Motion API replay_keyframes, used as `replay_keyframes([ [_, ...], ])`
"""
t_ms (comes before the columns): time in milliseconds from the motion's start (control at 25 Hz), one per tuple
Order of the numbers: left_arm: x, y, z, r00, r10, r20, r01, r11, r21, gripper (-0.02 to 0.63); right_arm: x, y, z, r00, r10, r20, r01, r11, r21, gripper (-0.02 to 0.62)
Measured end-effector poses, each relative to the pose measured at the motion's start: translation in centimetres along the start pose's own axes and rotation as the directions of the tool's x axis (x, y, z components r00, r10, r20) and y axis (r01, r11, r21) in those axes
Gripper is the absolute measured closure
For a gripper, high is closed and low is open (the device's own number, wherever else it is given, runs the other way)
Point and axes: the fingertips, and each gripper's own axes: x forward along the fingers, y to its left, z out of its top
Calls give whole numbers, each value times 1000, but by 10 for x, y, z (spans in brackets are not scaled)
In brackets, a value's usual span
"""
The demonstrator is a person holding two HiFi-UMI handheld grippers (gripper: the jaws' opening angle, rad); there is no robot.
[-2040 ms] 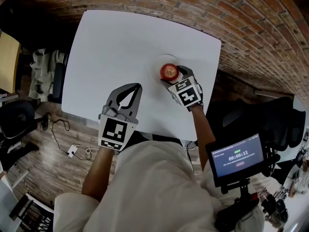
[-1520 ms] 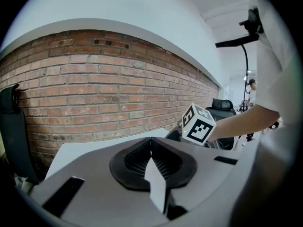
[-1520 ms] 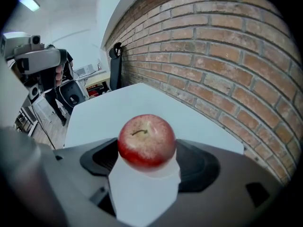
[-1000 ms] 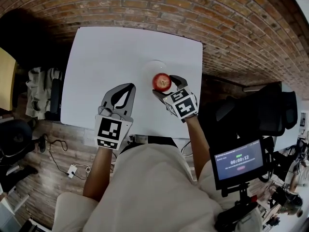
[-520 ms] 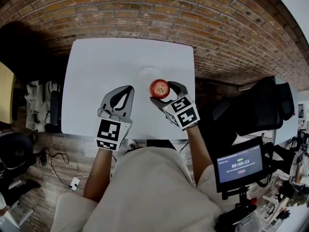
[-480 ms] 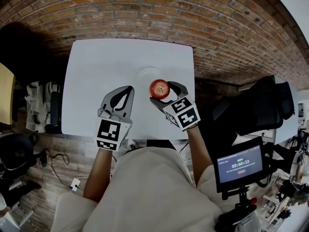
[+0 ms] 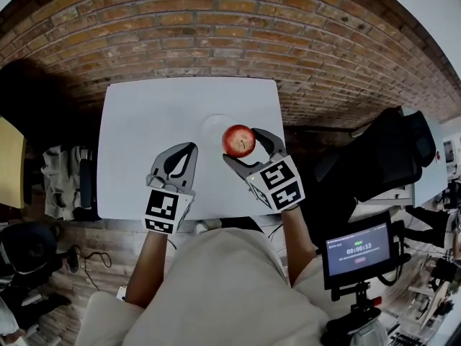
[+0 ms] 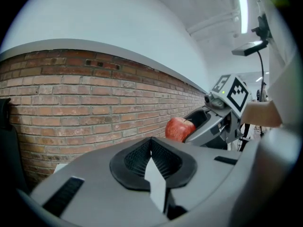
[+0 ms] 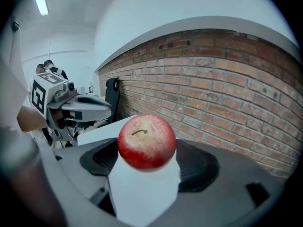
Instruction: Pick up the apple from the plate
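Brick wall [image 7: 216, 34] runs behind one white bench [image 7: 137, 121], and over it are two grippers, one apple and one plate. One small screen [image 7: 358, 251] showing a timer stands well behind the right gripper, off the bench.

That single apple [image 7: 238, 140] is round and glossy red, with a paler, yellowish, speckled patch around its short, curved brown stem. The stem end faces the right gripper's camera.

In the right gripper [image 7: 243, 146] view the jaws stand wide apart, one on each side of the fruit, and hold it by its flanks between their dark pads. The left gripper view shows the apple against the brickwork, level with that gripper and up off the bench. The pale plate [image 7: 210, 127] lies on the bench just beyond the right gripper's tips and towards the left gripper; from the head view the apple overlaps its near edge.

Over the bench's near part, just beside the right gripper and apart from it, the left gripper [image 7: 189, 147] has its jaws drawn together to a point with nothing between them, and it touches neither apple nor plate.
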Motion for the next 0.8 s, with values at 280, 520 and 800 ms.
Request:
replay_keyframes([
  [280,7,-8,13,999,-39,22,39,999,4,600,-27,-13,16,993,-72,90,69,997,37,216],
  [520,9,-12,22,998,-50,38,49,998,34,600,-40,-19,23,984,-110,141,102,993,66,216],
  [800,7,-16,33,997,-49,56,45,997,65,600,-55,-24,29,972,-147,181,139,989,56,216],
])
